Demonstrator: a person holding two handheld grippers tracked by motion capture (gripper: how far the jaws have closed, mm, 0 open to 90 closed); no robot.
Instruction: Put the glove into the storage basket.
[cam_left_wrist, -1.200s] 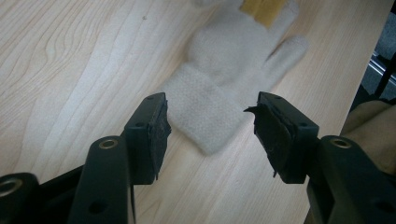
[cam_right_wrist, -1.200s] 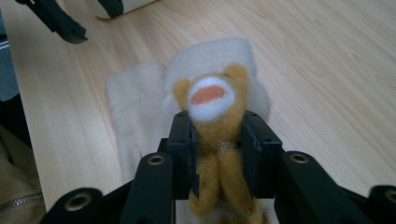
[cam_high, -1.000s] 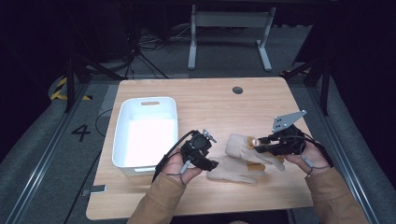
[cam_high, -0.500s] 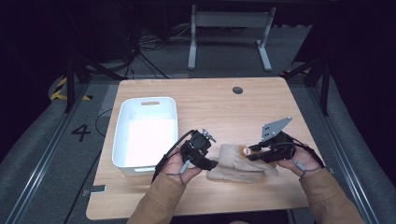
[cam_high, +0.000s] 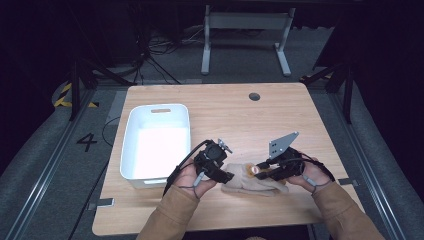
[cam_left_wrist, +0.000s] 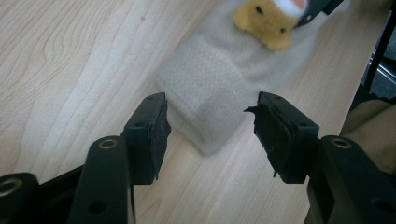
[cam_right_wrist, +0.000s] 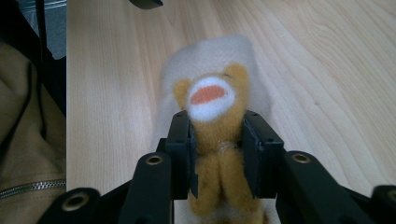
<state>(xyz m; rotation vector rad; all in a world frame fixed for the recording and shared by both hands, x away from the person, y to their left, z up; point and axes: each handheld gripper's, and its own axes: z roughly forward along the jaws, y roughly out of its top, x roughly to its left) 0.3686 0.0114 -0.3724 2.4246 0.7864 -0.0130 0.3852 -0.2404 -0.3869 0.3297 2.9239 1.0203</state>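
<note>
Item: plush toy (cam_right_wrist: 215, 135) | right hand-held gripper (cam_right_wrist: 217, 154) clamped on it, lowered since a second ago onto beige cloth (cam_left_wrist: 210, 88) | left hand-held gripper (cam_left_wrist: 210, 133) half-wide, empty, astride cloth end | wrapping likely next.

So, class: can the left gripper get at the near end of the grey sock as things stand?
Probably yes: the left gripper is open, with the grey sock just ahead and nothing between them.

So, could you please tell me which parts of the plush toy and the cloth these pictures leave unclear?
- Plush toy: its lower body runs off the bottom edge of the right gripper view, behind the right hand-held gripper.
- Its head: blurred and cut by the top edge in the left gripper view.
- Grey cloth: its near part lies under both hands in the high view.
</note>
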